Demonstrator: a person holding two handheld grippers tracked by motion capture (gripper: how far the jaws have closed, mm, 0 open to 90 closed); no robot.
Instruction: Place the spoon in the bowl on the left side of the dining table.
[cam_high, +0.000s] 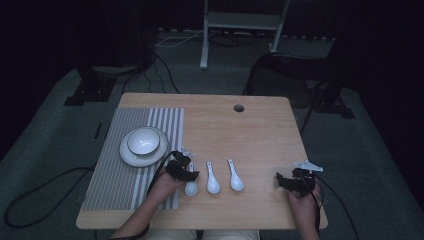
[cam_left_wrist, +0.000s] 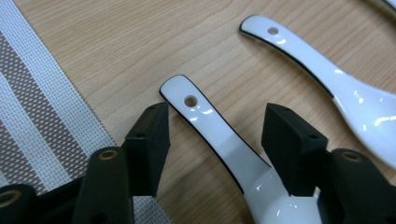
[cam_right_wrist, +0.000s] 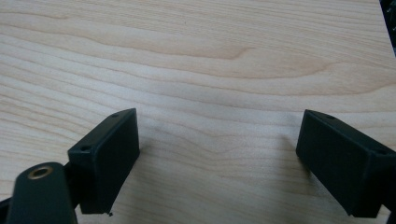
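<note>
Three white ceramic spoons lie in a row near the table's front. My left gripper (cam_high: 186, 173) hangs over the leftmost spoon (cam_high: 191, 186). In the left gripper view its jaws stand open on either side of that spoon's handle (cam_left_wrist: 219, 135), apart from it, and a second spoon (cam_left_wrist: 327, 74) lies to the right. The middle spoon (cam_high: 212, 181) and the right spoon (cam_high: 235, 178) lie free. My right gripper (cam_high: 281, 181) rests low at the front right, open (cam_right_wrist: 217, 158) over bare wood.
A white bowl (cam_high: 143, 141) sits on a white plate (cam_high: 129, 156) on the striped grey placemat (cam_high: 112, 175) at the left. A round cable hole (cam_high: 239, 108) is near the table's far edge. Cables and stand legs lie on the floor beyond.
</note>
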